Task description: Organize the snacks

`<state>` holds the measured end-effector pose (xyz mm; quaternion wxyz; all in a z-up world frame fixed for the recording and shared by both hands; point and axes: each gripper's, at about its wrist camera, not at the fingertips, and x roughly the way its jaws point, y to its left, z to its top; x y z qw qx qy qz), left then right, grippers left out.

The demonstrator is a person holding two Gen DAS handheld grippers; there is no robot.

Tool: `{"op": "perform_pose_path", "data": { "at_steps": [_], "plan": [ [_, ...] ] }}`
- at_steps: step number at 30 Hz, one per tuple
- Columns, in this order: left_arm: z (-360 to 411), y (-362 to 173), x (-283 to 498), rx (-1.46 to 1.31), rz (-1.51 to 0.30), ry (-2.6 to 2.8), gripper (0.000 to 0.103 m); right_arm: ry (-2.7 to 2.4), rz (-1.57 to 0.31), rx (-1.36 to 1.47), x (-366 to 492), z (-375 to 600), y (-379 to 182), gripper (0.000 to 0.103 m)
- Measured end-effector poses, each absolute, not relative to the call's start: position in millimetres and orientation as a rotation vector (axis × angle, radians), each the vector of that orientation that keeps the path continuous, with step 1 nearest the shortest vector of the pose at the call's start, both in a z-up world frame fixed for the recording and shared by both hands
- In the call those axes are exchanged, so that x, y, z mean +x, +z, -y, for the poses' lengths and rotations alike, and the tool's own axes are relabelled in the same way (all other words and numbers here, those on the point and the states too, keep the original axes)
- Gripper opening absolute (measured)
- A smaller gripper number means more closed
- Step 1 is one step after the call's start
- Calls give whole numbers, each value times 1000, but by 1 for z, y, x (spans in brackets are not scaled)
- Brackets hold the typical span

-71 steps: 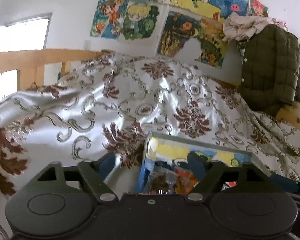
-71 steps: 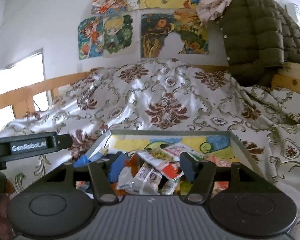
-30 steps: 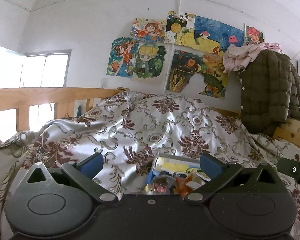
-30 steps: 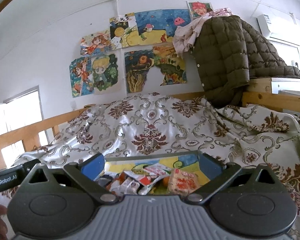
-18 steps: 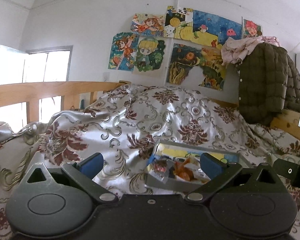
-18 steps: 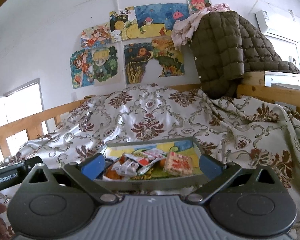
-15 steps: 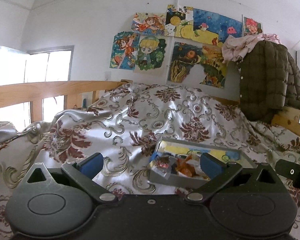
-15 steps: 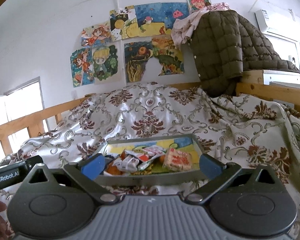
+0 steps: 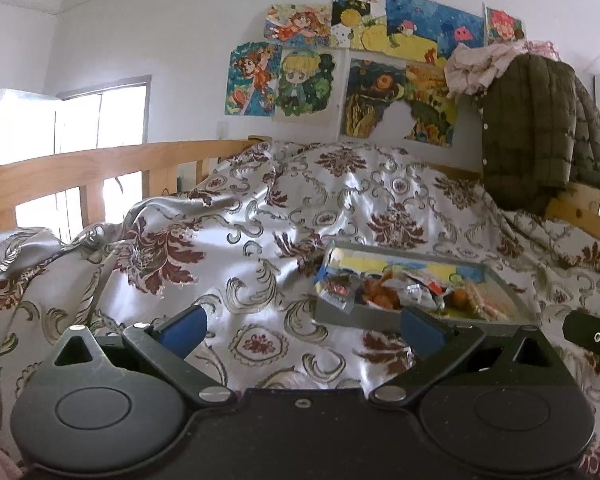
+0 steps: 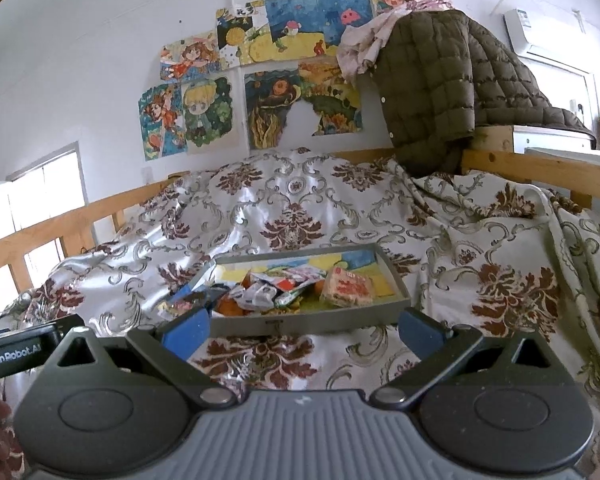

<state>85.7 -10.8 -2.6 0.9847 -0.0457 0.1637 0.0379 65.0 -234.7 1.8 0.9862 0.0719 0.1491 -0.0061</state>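
A shallow grey tray [image 10: 312,323] with a colourful lining sits on the patterned bedspread and holds several snack packets [image 10: 284,290], among them a reddish cracker pack [image 10: 348,288]. The tray also shows in the left wrist view [image 9: 356,316] to the right of centre. My right gripper [image 10: 302,330] is open and empty, just short of the tray's near wall. My left gripper [image 9: 302,326] is open and empty, over the bedspread to the tray's left and nearer than it.
A silvery floral bedspread [image 10: 292,208] covers the bed. A wooden rail [image 9: 100,168] runs along the left. A wooden headboard carries a dark quilted jacket [image 10: 440,88] at the back right. Posters [image 10: 260,68] hang on the white wall. The other gripper's body [image 9: 592,340] shows at the right edge.
Both grippers have drawn back from the tray and opened wide. The tray now sits farther away, and the snacks lie loose in it.
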Motion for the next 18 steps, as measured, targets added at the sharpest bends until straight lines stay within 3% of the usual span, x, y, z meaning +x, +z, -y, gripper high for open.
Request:
{"op": "perform_pose_path", "data": {
  "at_steps": [18],
  "plan": [
    [21, -19, 76, -4, -450, 71, 102, -64, -420, 81, 55, 217, -12, 103]
  ]
}}
